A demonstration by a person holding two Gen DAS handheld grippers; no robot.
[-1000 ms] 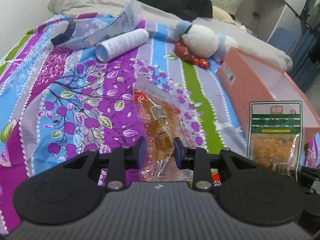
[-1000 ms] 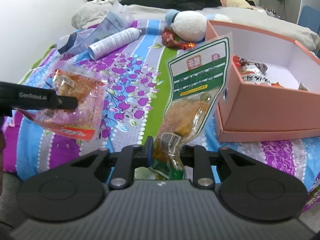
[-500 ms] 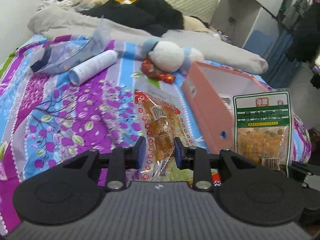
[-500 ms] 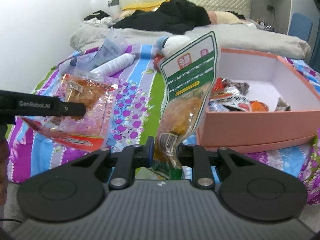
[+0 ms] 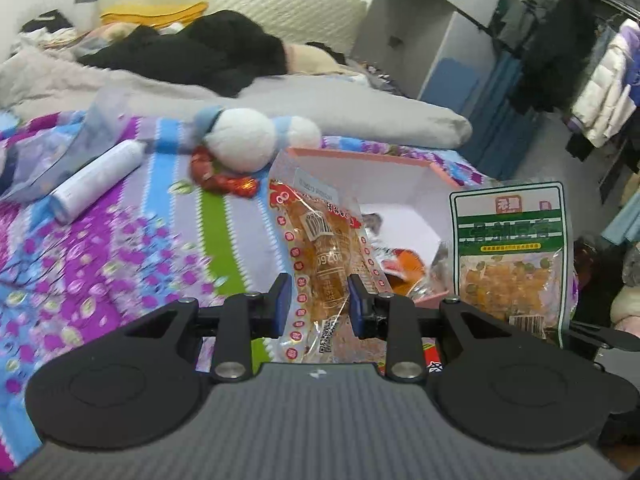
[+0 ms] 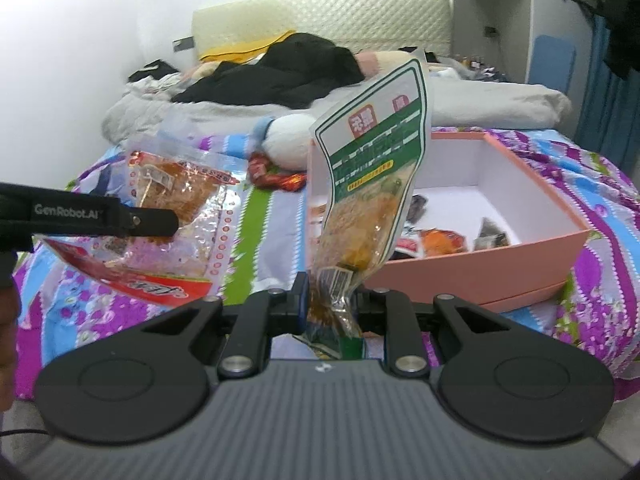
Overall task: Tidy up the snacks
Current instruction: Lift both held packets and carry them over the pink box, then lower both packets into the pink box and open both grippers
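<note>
Purple-flowered, striped bedspread (image 6: 260,216) lies under everything, with a pink cardboard box (image 6: 480,264) sitting on it at the right. Inside the box a few small wrapped snacks (image 6: 436,240) lie loose on the white floor, bunched toward the near wall; the rest of the floor is bare. Both packets are in the air near the box, so the step in hand looks like carrying them over to drop them in. The green-labelled packet (image 6: 372,184) stands upright, its lower end pinched between the jaws of the right gripper (image 6: 330,308), in front of the box's near left corner. The clear orange packet with red trim (image 5: 320,248) is pinched across its middle by the left gripper (image 5: 318,306), just left of the box. Next, each packet probably needs bringing over the open top before the jaws let go, clear of the wall.
</note>
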